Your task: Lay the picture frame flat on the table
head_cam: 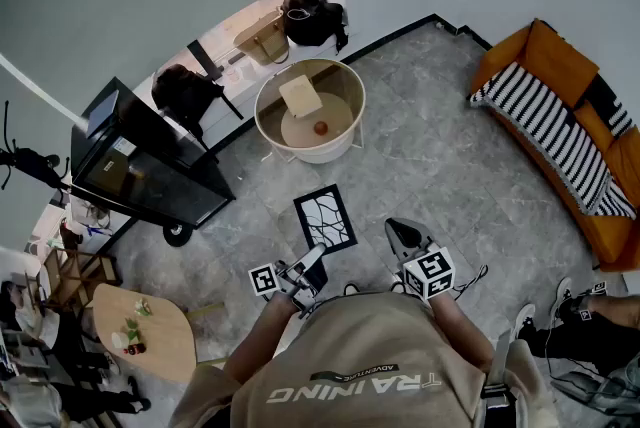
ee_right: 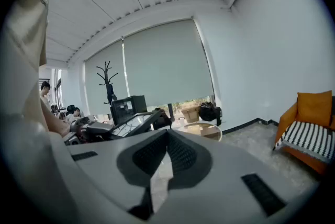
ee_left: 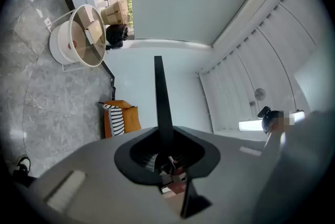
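Note:
I hold the picture frame (head_cam: 325, 218), black-rimmed with a black-and-white pattern, in the air above the grey floor, and my left gripper (head_cam: 310, 264) is shut on its near edge. In the left gripper view the frame (ee_left: 158, 92) shows edge-on as a thin black strip rising from the jaws of the left gripper (ee_left: 165, 140). My right gripper (head_cam: 404, 238) hovers just right of the frame, shut, with nothing in it. The right gripper view shows its jaws (ee_right: 167, 136) meeting at the tip and the frame (ee_right: 128, 126) to the left. The round white table (head_cam: 345, 86) stands ahead and carries a box and a small red object.
An orange sofa (head_cam: 575, 116) with a striped blanket lines the right wall. A black cabinet (head_cam: 140, 161) stands at the left, and a low wooden table (head_cam: 150, 331) is near my left side. Bags (head_cam: 310, 16) sit by the window behind the round table.

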